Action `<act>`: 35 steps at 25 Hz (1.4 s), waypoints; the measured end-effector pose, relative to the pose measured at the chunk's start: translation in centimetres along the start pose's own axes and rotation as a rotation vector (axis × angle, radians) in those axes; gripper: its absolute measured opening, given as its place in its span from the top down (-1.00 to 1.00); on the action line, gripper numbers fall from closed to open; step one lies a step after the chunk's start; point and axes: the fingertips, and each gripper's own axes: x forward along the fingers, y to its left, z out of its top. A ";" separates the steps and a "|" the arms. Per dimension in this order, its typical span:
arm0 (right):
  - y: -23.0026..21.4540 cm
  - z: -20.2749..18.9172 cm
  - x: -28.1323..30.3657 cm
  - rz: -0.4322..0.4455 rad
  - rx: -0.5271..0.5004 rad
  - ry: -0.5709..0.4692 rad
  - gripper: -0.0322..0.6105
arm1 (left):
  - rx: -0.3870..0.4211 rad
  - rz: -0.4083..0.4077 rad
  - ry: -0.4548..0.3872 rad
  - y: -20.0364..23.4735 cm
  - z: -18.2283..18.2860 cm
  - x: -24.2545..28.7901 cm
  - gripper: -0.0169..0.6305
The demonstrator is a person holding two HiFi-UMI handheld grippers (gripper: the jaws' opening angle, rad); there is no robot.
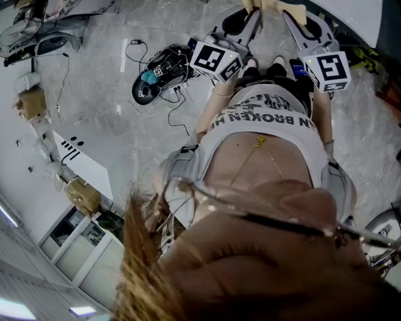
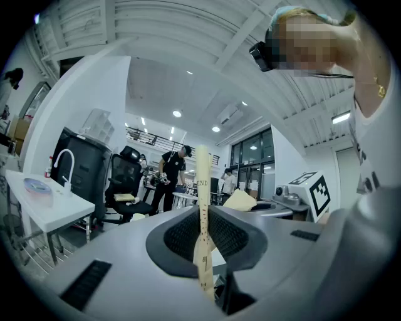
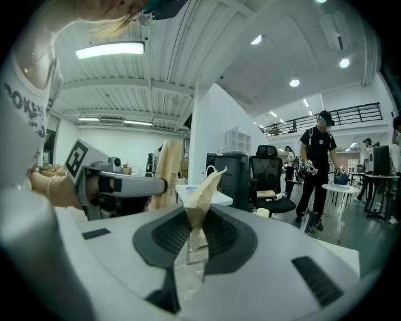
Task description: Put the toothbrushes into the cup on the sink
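Observation:
No toothbrush or cup shows clearly in any view. My left gripper (image 2: 203, 216) is shut on a long beige paper strip (image 2: 203, 182) that stands up between its pads and bears small print. My right gripper (image 3: 195, 219) is shut on a crumpled beige paper piece (image 3: 202, 194) with clear film (image 3: 190, 269) hanging below it. In the head view both grippers are held up in front of the person's chest, the left gripper (image 1: 252, 17) and the right gripper (image 1: 293, 19) close together with beige paper (image 1: 276, 9) between them. The right gripper view also shows the left gripper (image 3: 119, 185) nearby.
A white sink table (image 2: 47, 204) with a curved tap (image 2: 64, 164) stands to the left in the left gripper view. An office chair (image 2: 128, 182), a dark cabinet (image 2: 84, 166) and people (image 2: 172, 175) stand further back. Cables and gear (image 1: 156, 78) lie on the grey floor.

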 end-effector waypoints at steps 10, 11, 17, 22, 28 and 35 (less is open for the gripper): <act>-5.1 -0.5 -1.7 -0.008 0.024 -0.021 0.70 | 0.000 0.049 -0.012 -0.3 0.2 3.1 0.80; -5.5 -0.7 -1.7 -0.004 0.025 -0.024 0.70 | 0.001 0.055 -0.014 -0.2 0.1 3.3 0.80; -5.9 -2.8 0.1 0.030 0.017 -0.034 0.70 | 0.012 0.090 -0.028 1.1 -1.7 3.3 0.80; -8.9 -0.2 1.3 0.026 0.008 -0.029 0.70 | -0.004 0.097 -0.036 2.3 0.6 6.5 0.80; -10.4 -0.2 5.5 -0.001 0.006 -0.016 0.70 | -0.013 0.059 -0.047 6.7 1.1 9.0 0.80; -13.0 1.3 11.7 -0.058 0.003 -0.021 0.70 | -0.013 -0.012 -0.029 12.9 2.4 12.2 0.80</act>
